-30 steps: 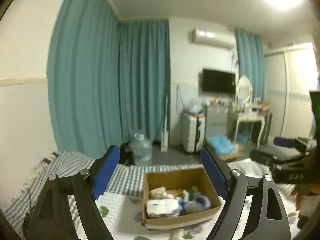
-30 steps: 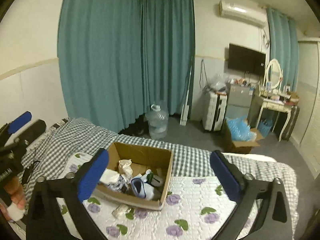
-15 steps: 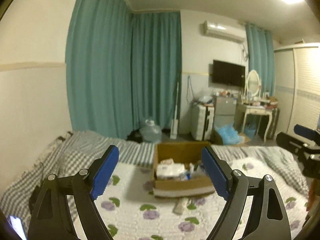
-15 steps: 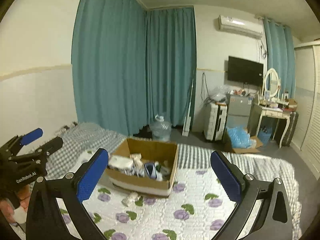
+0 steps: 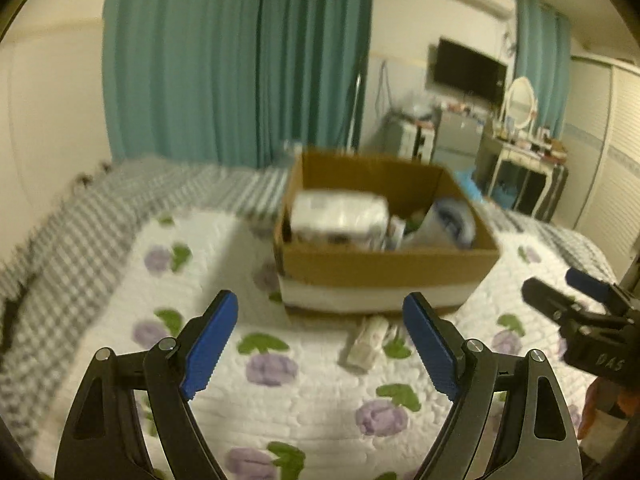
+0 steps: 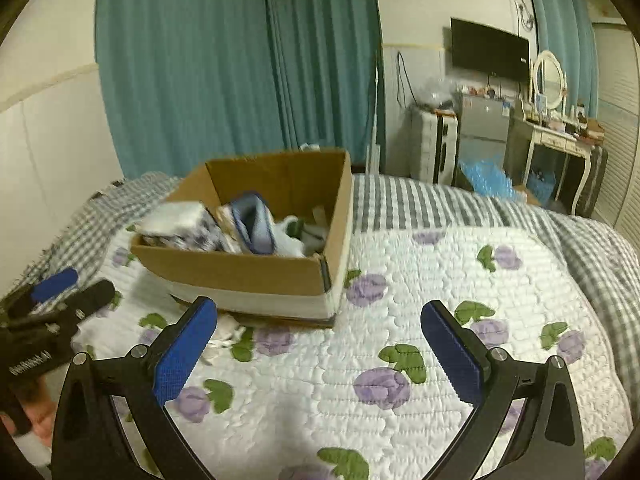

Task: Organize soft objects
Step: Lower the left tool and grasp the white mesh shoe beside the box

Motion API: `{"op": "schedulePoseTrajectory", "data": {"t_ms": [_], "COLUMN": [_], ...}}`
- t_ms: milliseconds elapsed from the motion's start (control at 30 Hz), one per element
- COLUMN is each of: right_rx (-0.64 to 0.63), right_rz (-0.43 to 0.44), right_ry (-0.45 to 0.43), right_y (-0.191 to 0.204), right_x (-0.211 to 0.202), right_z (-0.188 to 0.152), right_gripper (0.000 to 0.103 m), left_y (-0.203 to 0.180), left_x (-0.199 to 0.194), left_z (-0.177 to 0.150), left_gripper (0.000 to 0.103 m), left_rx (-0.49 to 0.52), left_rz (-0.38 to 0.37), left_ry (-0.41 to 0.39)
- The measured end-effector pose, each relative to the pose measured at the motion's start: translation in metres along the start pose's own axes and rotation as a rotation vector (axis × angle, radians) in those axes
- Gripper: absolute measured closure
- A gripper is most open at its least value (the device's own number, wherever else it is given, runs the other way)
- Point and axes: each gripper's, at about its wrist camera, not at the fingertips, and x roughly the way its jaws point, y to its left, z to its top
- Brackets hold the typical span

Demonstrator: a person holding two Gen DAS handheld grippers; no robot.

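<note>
A cardboard box (image 5: pixel 384 268) sits on the flowered white quilt (image 5: pixel 304 392) of a bed and holds several soft items, among them a white folded bundle (image 5: pixel 340 216) and a blue-and-white piece (image 5: pixel 454 220). A small pale item (image 5: pixel 366 344) lies on the quilt just in front of the box. My left gripper (image 5: pixel 320 344) is open and empty, low over the quilt before the box. My right gripper (image 6: pixel 320 344) is open and empty, near the box's (image 6: pixel 256 276) right front corner. The pale item (image 6: pixel 224 334) shows partly behind my right gripper's left finger.
A grey checked blanket (image 6: pixel 460 204) covers the far part and edges of the bed. Teal curtains (image 6: pixel 240 64) hang behind. A fridge, a suitcase, a dressing table (image 6: pixel 556 148) and a wall television stand across the room to the right.
Both grippers have come down and closer to the box, which now looks much larger. The view has tipped from the room down to the quilt. Both stay open.
</note>
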Motion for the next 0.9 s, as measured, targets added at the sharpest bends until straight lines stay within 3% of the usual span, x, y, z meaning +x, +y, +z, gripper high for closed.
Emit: {"op": "schedulePoseTrajectory", "data": {"t_ms": [100, 367, 567, 700, 767, 833, 900], "right_rx": [0.003, 0.060, 0.081, 0.095, 0.105, 0.101, 0.095], "right_rz": [-0.002, -0.026, -0.018, -0.013, -0.009, -0.009, -0.008], "right_ry": [0.033, 0.120, 0.139, 0.161, 0.172, 0.173, 0.179], "right_y": [-0.006, -0.023, -0.028, -0.028, -0.029, -0.027, -0.024], "right_x": [0.020, 0.063, 0.072, 0.077, 0.079, 0.080, 0.081], "right_z": [-0.005, -0.027, -0.031, -0.034, -0.036, -0.038, -0.039], "right_gripper": [0.000, 0.000, 0.000, 0.000, 0.000, 0.000, 0.000], "left_y": [-0.003, -0.043, -0.053, -0.053, -0.051, -0.050, -0.053], "left_x": [0.026, 0.068, 0.101, 0.107, 0.108, 0.106, 0.104], "left_z": [-0.011, -0.038, -0.049, -0.053, -0.052, -0.050, -0.051], "left_gripper": [0.017, 0.017, 0.017, 0.020, 0.026, 0.060, 0.073], "left_rx": [0.006, 0.175, 0.191, 0.191, 0.178, 0.178, 0.191], "left_rz": [-0.012, 0.035, 0.024, -0.004, -0.030, -0.065, -0.092], "left_ry": [0.056, 0.076, 0.212, 0.233, 0.236, 0.239, 0.239]}}
